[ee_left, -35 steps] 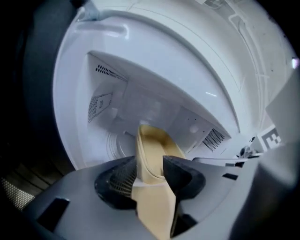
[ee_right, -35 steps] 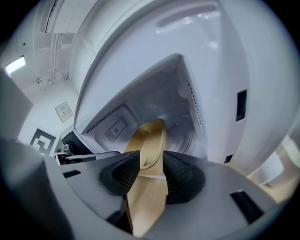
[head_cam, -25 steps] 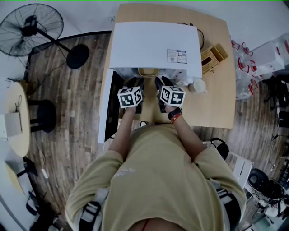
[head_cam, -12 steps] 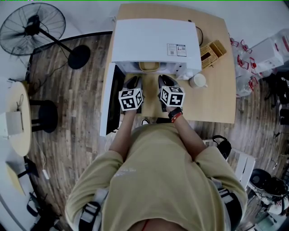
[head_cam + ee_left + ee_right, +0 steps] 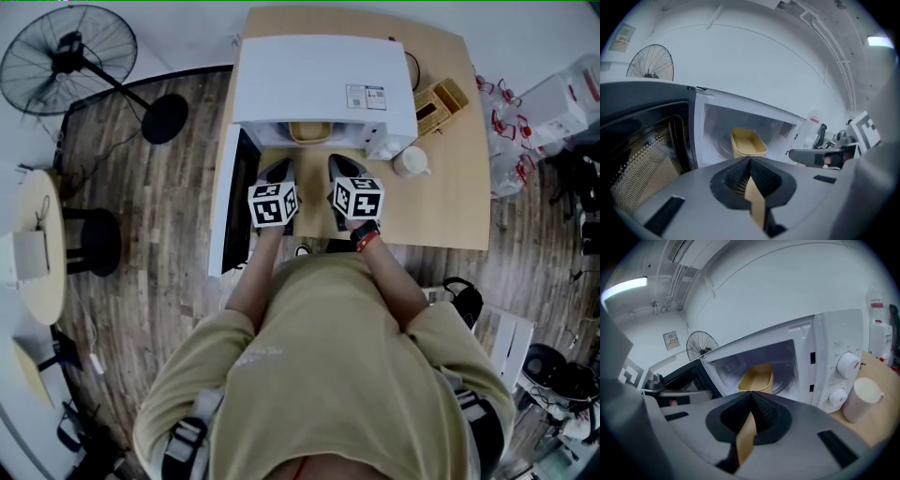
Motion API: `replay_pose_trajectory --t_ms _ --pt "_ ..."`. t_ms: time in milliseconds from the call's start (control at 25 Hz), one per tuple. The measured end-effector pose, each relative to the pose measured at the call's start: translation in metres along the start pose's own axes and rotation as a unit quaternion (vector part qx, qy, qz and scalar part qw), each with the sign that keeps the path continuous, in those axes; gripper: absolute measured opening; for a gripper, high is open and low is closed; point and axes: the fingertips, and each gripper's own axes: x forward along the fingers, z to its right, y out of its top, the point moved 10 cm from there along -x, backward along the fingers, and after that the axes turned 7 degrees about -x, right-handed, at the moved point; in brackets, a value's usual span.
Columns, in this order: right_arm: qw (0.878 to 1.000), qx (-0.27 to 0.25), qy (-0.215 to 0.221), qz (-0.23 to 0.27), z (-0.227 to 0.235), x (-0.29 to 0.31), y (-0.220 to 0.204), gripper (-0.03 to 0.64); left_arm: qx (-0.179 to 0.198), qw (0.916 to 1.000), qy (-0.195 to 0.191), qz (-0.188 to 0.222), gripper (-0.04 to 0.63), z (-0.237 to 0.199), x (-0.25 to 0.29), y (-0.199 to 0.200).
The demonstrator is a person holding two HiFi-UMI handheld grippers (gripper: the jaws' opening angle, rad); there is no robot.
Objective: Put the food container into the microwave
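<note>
In the head view, the microwave (image 5: 319, 84) door (image 5: 236, 202) hangs open at 9 o'clock from our left gripper (image 5: 278, 169), whose fingers have just closed together on nothing. The yellow food container (image 5: 308, 132) sits inside the cavity at 12 o'clock, apart from both grippers. Our right gripper (image 5: 339, 167) has also just closed, its fingers empty. A white cup (image 5: 411, 161) stands on the counter (image 5: 441, 206) at its 3 o'clock.
</note>
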Motion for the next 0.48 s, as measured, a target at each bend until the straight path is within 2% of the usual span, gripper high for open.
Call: replay_pose_trajectory --t_ms 240,480 --pt "1.0 -0.003 0.003 -0.01 -0.0024 -0.0001 -0.0027 0.023 -0.013 0.9997 -0.021 0.002 0.02 0.0034 -0.0009 0.0009" --pt "1.0 -0.002 0.002 -0.019 0.004 0.0011 -0.0059 0.023 -0.026 0.9994 -0.023 -0.007 0.02 0.0037 0.0055 -0.0036"
